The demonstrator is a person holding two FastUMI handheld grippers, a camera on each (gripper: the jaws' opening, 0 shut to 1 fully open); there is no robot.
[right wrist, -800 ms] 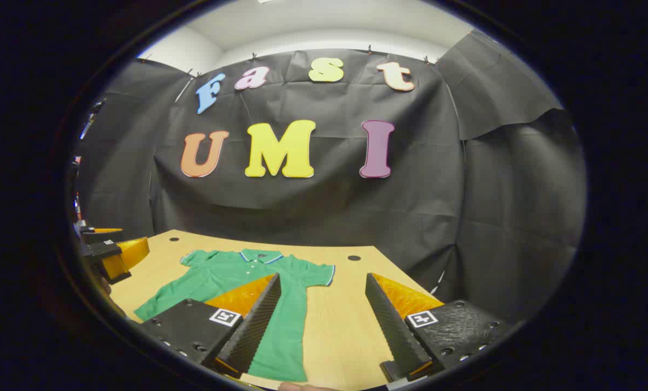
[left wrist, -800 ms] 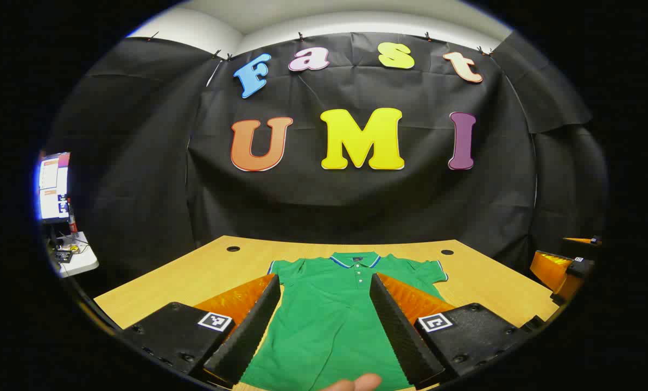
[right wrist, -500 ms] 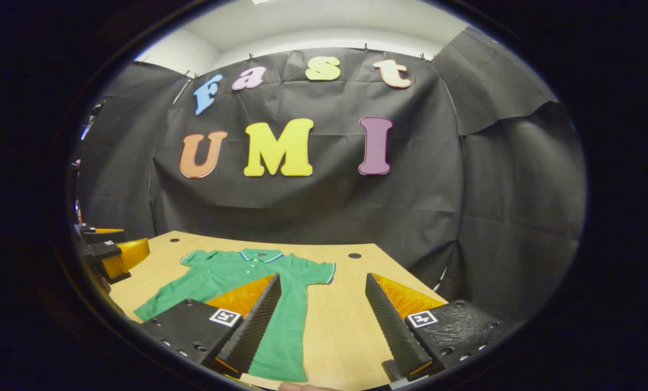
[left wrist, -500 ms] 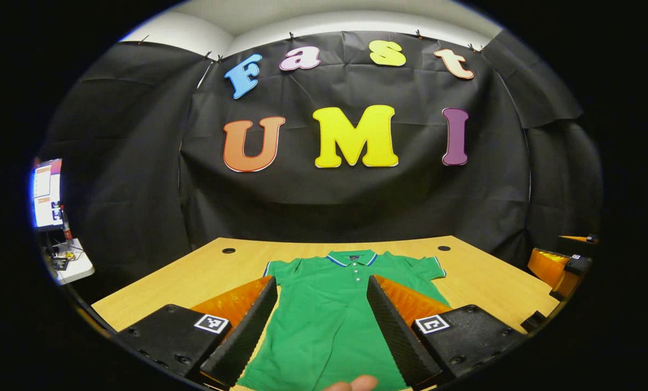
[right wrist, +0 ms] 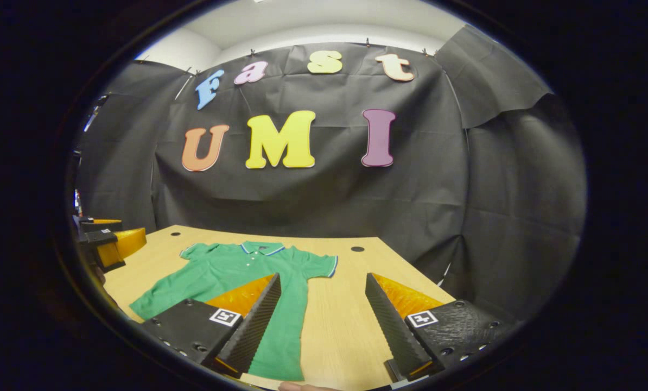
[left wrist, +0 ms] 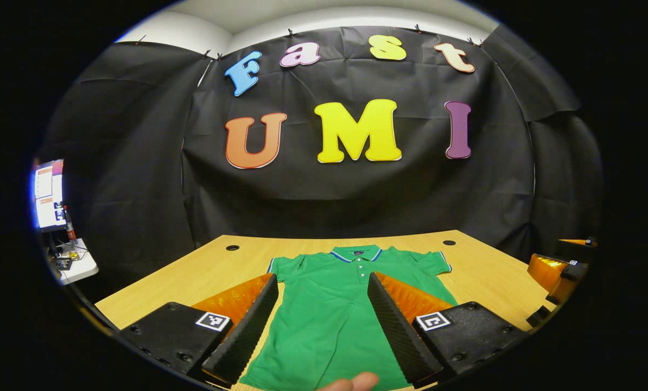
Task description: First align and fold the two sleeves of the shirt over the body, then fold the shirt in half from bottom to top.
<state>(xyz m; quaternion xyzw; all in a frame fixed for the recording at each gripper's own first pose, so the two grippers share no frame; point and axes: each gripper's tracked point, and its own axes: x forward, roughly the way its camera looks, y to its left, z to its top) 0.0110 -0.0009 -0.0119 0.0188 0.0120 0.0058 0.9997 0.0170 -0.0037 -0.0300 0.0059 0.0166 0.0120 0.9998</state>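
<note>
Both views have tilted slightly downward; our left gripper and right gripper hover with jaws apart above the soft green cotton polo shirt, mid-frame on the wooden table; we judge it light, limp, best pinched at sleeve hems.

Looked from low over the table's near edge toward the cloth wall at 12 o'clock: left gripper view centred on the shirt, right gripper view offset, shirt at 10 o'clock.
</note>
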